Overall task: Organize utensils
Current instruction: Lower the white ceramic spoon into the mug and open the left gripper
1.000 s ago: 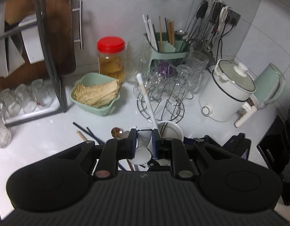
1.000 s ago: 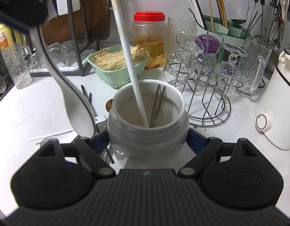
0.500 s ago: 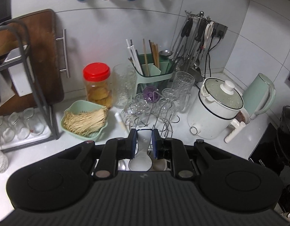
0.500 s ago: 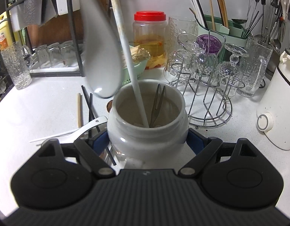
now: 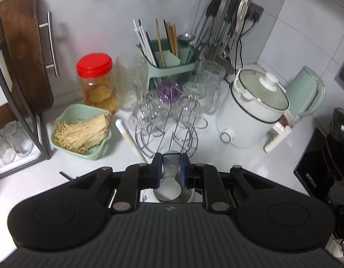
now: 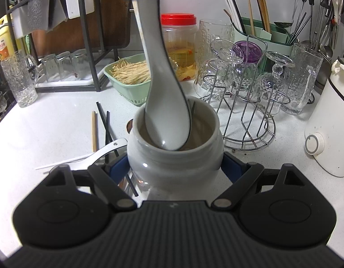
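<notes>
White ceramic soup spoon (image 6: 166, 102) hangs near-vertical, bowl down inside the mouth of the white ceramic jar (image 6: 174, 158); left hand-held gripper (image 5: 170, 170) clamps its handle above, right hand-held gripper (image 6: 176, 167) grips the jar

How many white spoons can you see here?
2. One white spoon is held by the left gripper, dipping into the white jar; the other spoon lies on the counter left of it. More may hide inside.
</notes>
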